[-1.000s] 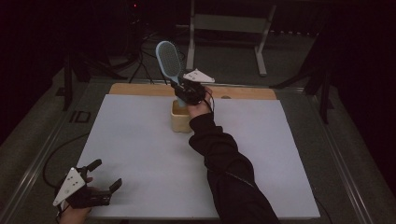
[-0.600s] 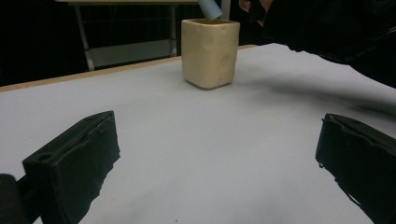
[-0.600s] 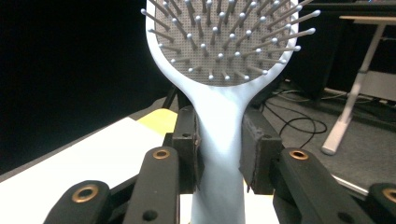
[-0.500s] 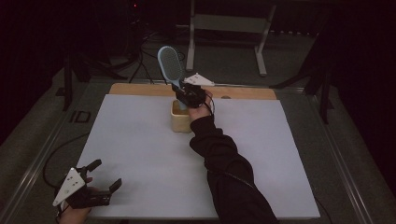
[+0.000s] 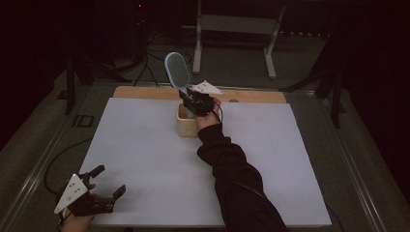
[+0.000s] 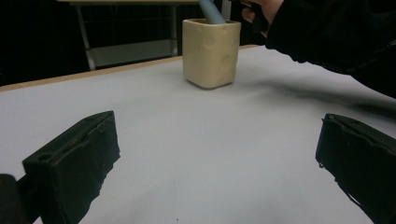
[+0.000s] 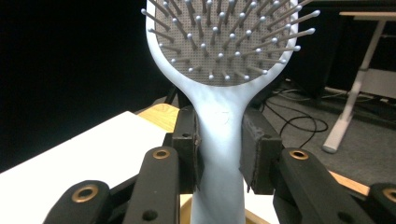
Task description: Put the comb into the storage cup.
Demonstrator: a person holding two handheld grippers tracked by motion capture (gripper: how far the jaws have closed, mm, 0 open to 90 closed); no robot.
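A light blue hairbrush [image 5: 177, 72] stands head up, tilted to the left, with its handle down inside a cream square cup [image 5: 186, 123] at the back middle of the white table. My right gripper [image 5: 191, 99] is shut on the hairbrush handle [image 7: 219, 140] just above the cup's rim; both pads [image 7: 189, 144] press its sides. The bristled head [image 7: 224, 37] fills the top of the right gripper view. My left gripper [image 5: 104, 186] rests at the front left corner, jaws wide apart with nothing between them. The cup [image 6: 211, 51] with the handle [image 6: 210, 11] in it stands far off from that gripper.
A white sheet [image 5: 145, 154] covers the table, with a wooden strip [image 5: 145, 93] along its far edge. Beyond the table stand a metal frame [image 5: 232, 29] and cables on a dark floor. A dark-sleeved forearm [image 5: 232, 174] crosses the middle of the table.
The hairbrush and my right gripper have shifted slightly to the right over the cup. The left gripper has kept still.
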